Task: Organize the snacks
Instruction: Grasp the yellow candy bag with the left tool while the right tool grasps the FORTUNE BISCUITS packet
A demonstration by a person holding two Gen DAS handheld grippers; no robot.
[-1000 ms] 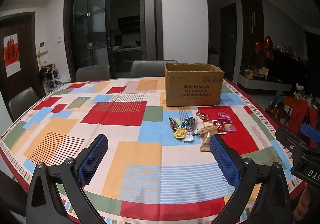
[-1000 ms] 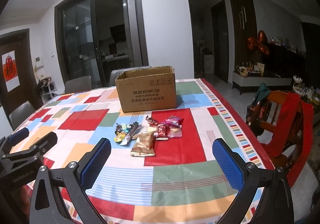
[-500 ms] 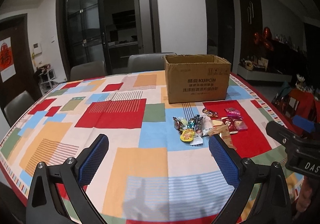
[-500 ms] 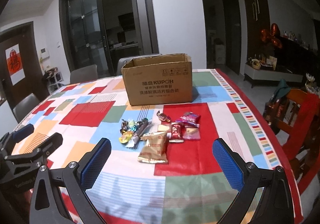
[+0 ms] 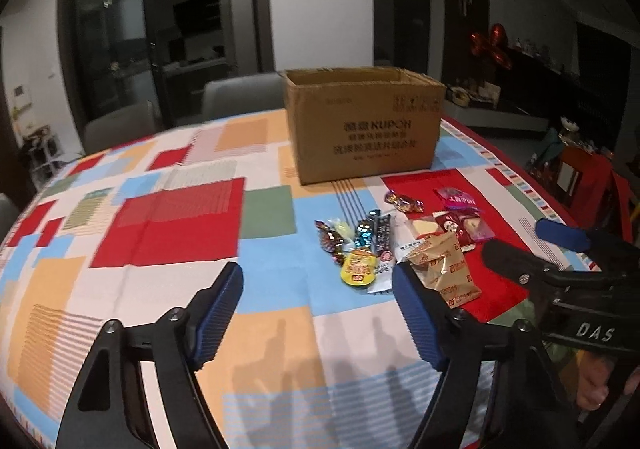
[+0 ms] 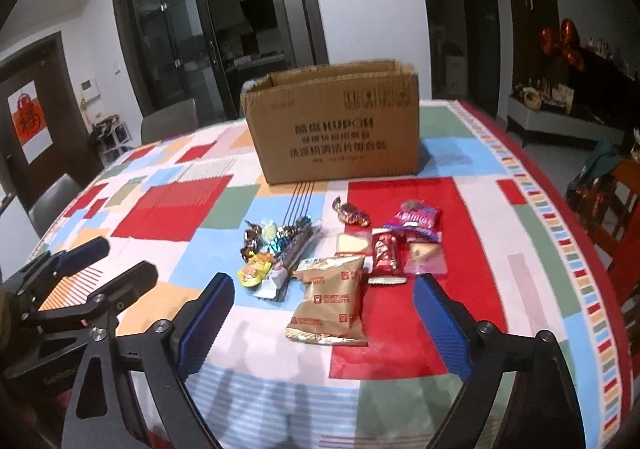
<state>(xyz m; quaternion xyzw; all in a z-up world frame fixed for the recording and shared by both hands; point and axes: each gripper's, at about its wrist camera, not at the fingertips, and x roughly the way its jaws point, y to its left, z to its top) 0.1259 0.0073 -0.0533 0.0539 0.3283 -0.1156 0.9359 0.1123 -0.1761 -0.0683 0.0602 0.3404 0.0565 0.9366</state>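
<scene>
Dim indoor light from overhead; soft gripper shadows fall at 6 o'clock on the tablecloth (image 5: 168, 289). Slight motion blur, dark fisheye-warped corners.
</scene>
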